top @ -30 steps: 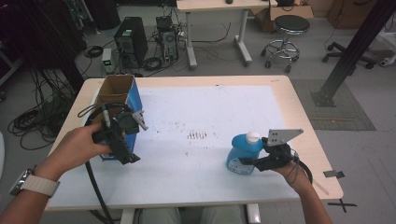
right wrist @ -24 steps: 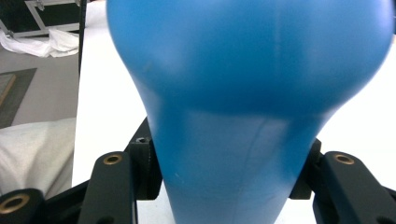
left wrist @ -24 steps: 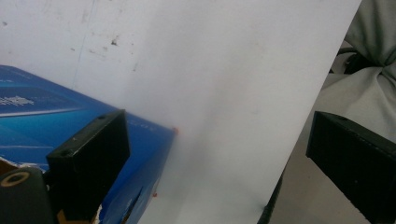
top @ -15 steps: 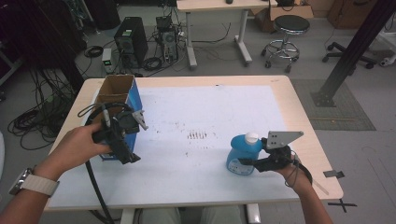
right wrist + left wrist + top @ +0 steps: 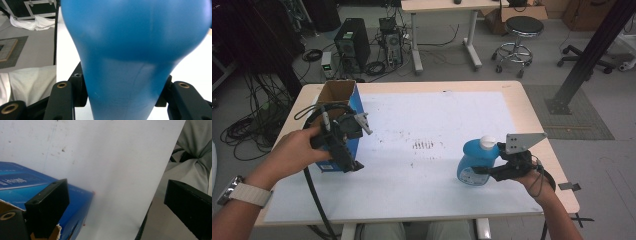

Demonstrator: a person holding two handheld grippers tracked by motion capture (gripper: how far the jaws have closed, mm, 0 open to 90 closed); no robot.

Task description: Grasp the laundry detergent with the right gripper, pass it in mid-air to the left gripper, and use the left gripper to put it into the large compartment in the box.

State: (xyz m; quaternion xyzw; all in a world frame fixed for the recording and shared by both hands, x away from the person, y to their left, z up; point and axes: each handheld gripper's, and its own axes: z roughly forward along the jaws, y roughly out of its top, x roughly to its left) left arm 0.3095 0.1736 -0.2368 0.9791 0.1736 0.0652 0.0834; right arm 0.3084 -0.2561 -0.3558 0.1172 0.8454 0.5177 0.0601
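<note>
At lower right, the right gripper [image 5: 492, 172] clamps the upright blue bottle [image 5: 475, 161], far from the box [image 5: 337, 107] beside the wide-open left gripper [image 5: 349, 162].

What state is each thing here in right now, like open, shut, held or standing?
Blue box: standing upright on the table, top flaps open.
Blue bottle: upright, white cap on, held.
Left gripper: jaws open, beside the box.
Right gripper: jaws shut on the bottle.
</note>
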